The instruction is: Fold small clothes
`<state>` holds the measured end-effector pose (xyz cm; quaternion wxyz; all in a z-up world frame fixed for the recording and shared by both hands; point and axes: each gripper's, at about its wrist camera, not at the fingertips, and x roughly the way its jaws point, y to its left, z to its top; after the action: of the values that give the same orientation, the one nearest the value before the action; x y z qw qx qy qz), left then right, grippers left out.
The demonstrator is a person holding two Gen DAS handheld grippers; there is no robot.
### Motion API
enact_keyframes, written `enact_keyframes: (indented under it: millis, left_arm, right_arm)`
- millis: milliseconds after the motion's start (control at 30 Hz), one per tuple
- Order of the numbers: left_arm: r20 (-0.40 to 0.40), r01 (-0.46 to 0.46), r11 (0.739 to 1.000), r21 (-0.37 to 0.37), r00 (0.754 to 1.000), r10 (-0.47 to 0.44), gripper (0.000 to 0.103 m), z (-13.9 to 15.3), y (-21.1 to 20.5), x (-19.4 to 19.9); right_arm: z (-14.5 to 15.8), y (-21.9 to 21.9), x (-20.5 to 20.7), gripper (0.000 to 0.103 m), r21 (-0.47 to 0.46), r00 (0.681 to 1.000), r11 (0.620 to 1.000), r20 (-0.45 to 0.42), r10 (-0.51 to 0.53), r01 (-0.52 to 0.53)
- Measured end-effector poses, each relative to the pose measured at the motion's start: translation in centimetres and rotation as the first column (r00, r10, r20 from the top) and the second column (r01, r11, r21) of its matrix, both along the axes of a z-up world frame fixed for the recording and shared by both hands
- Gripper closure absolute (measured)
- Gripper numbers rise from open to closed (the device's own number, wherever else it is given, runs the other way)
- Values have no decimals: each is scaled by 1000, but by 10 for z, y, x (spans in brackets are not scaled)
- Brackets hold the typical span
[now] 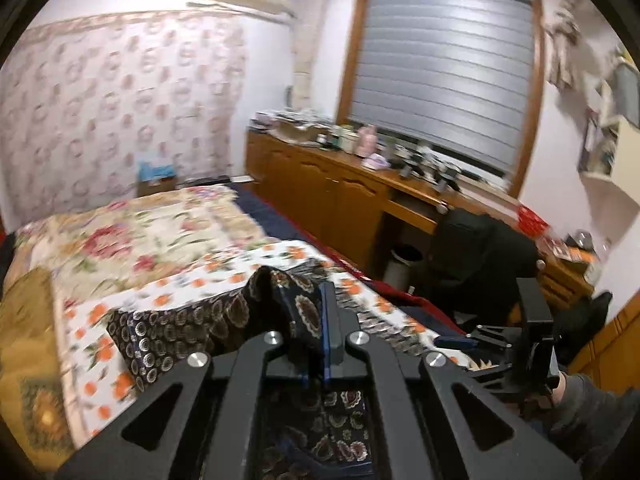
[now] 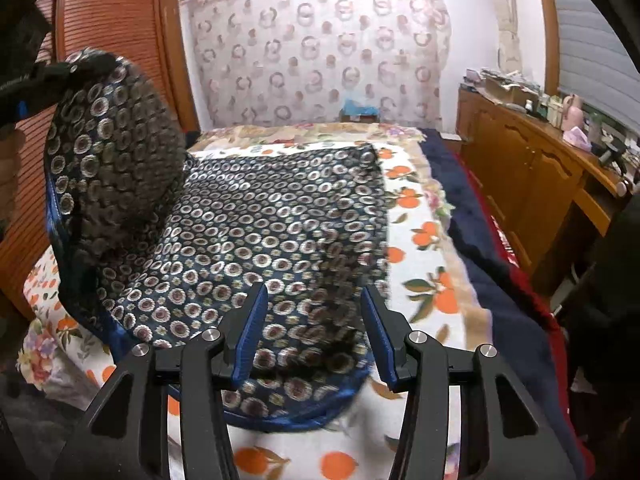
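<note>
A dark blue garment (image 2: 256,216) with a pattern of round medallions lies on the orange-print bed sheet (image 2: 424,264). My left gripper (image 1: 316,312) is shut on a corner of the garment (image 1: 280,304) and lifts it off the bed; the raised corner shows at the upper left of the right wrist view (image 2: 100,128). My right gripper (image 2: 314,320) is open, its blue-padded fingers (image 2: 252,328) spread just above the garment's near edge, holding nothing. It also shows at the right in the left wrist view (image 1: 532,344).
A floral quilt (image 1: 132,232) covers the far part of the bed. A wooden cabinet (image 1: 320,184) with clutter on top runs along the right under the window. A wooden wardrobe (image 2: 108,20) stands at the left. A black-draped chair (image 1: 476,252) stands by the desk.
</note>
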<state>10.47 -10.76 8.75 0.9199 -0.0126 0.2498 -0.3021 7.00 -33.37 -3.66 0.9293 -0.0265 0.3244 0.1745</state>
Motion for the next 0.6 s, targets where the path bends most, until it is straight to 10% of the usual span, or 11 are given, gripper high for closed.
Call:
enact_keyframes:
  millis: [600]
  left_arm:
    - [-67,46,987,157,997,-36,102,-35,-90,7]
  right_arm:
    - [-9,-27,-2,54,26,999,999,-12,-40,40]
